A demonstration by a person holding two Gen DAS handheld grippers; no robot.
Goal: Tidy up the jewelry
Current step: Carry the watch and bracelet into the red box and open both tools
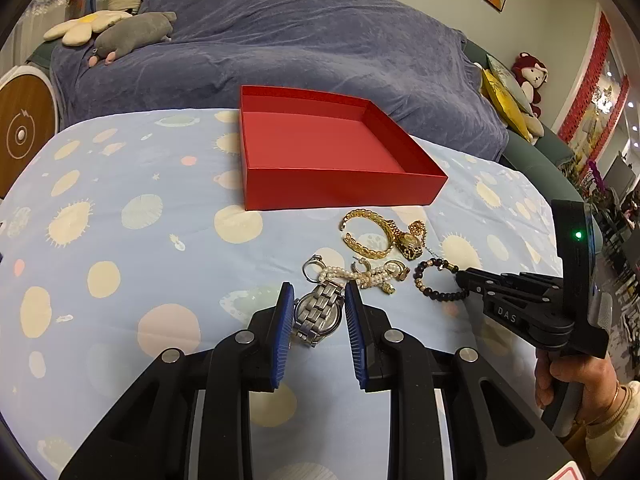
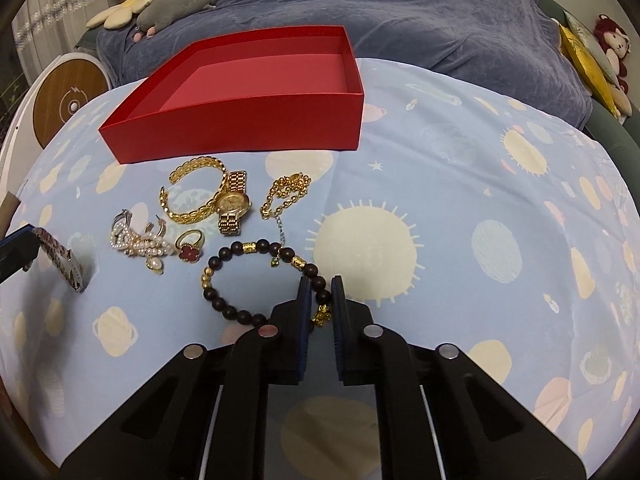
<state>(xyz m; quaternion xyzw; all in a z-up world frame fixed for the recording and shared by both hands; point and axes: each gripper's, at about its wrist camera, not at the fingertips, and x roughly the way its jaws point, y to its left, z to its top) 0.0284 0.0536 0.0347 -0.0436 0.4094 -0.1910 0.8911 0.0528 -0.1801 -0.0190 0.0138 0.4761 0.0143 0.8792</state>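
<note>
An empty red box (image 1: 320, 148) (image 2: 248, 92) stands on the blue patterned cloth. Jewelry lies in front of it: a gold cuff (image 1: 366, 236) (image 2: 192, 196), a gold watch (image 2: 232, 204), a gold chain (image 2: 286, 192), a pearl piece (image 2: 138, 246), a red-stone ring (image 2: 190, 248). My left gripper (image 1: 318, 308) is shut on a silver watch (image 1: 320, 314) (image 2: 60, 258). My right gripper (image 2: 320, 300) (image 1: 464, 280) is shut on a dark bead bracelet (image 2: 240, 276) (image 1: 434, 284), which still rests on the cloth.
A blue blanket-covered sofa (image 1: 300, 40) lies behind the table with plush toys (image 1: 132, 34). A round wooden device (image 1: 22, 132) stands at the left. Yellow cushions and a red doll (image 1: 528, 76) sit at the right.
</note>
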